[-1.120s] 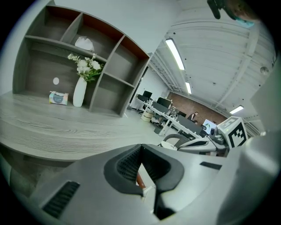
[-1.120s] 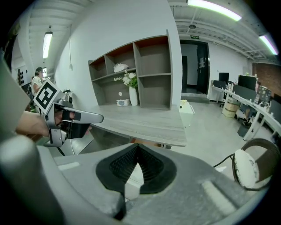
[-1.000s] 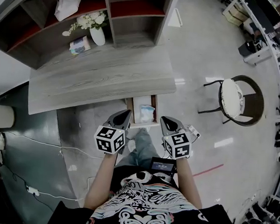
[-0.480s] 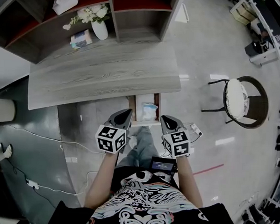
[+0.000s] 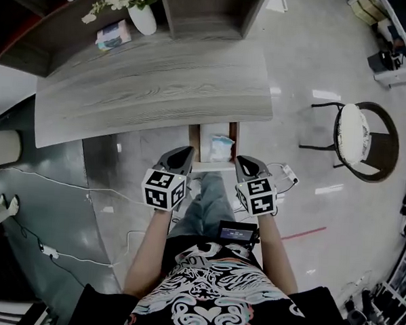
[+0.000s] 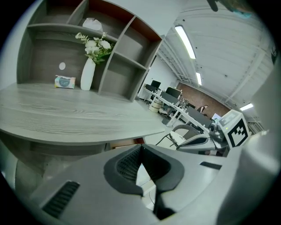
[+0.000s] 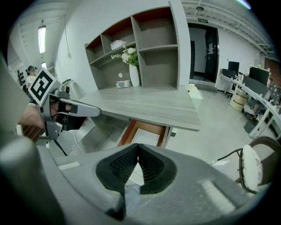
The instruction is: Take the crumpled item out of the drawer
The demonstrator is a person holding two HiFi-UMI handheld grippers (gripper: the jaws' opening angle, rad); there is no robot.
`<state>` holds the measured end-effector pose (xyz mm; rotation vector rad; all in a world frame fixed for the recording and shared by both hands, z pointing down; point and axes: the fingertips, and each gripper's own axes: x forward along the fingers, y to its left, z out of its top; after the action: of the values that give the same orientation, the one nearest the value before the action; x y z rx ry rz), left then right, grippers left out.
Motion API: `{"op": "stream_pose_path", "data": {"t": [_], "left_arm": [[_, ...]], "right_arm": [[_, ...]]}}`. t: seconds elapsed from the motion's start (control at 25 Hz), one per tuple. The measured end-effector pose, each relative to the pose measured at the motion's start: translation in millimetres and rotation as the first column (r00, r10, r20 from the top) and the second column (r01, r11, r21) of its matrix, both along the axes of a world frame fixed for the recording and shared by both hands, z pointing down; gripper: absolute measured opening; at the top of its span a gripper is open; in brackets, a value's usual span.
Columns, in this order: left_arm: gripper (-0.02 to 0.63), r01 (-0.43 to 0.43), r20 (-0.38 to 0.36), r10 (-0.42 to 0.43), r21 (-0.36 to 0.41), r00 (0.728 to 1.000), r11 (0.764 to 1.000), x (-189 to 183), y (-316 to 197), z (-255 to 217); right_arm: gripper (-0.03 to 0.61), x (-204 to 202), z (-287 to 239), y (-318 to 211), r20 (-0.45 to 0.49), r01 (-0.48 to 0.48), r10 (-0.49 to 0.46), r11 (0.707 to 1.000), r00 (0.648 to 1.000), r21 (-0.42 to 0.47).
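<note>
The open wooden drawer sticks out from under the grey desk. A pale crumpled item lies inside it, toward its right side. My left gripper hovers just in front of the drawer's left corner, jaws shut and empty. My right gripper hovers at the drawer's right front corner, also shut on nothing. In the right gripper view the drawer shows beyond the closed jaws, and its contents are hidden there. In the left gripper view the left gripper points at the desk edge.
A shelf unit behind the desk holds a white vase of flowers and a small tissue pack. A round-seated chair stands to the right. Cables run over the floor at the left. My legs are under the drawer front.
The desk and drawer have shifted lower and closer in the head view. Both grippers sit a little nearer the drawer front, still shut.
</note>
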<state>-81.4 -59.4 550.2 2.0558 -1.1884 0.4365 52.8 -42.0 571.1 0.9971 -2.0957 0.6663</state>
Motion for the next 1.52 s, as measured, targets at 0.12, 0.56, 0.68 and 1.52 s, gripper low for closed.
{"op": "stream_pose_path", "data": {"t": [0.12, 0.56, 0.68, 1.52], "left_arm": [[0.000, 0.002, 0.005, -0.002, -0.032, 1.000, 0.999, 2.0, -0.7, 17.7], [0.000, -0.022, 0.058, 0.030, -0.144, 0.998, 0.989, 14.7, 5.7, 76.5], [0.001, -0.035, 0.075, 0.049, -0.175, 0.996, 0.984, 19.9, 8.1, 91.7], [0.001, -0.086, 0.124, 0.133, -0.329, 0.983, 0.940, 38.4, 14.8, 159.4]], "right_arm": [[0.006, -0.4, 16.1, -0.8, -0.012, 0.019, -0.019, 0.999, 1.000, -0.028], [0.006, -5.0, 64.8, 0.3, -0.016, 0.069, -0.072, 0.989, 0.997, -0.127], [0.006, -4.2, 81.5, 2.1, -0.025, 0.086, -0.091, 0.984, 0.996, -0.154], [0.029, -32.2, 152.7, -9.3, 0.000, 0.183, -0.190, 0.945, 0.982, -0.272]]}}
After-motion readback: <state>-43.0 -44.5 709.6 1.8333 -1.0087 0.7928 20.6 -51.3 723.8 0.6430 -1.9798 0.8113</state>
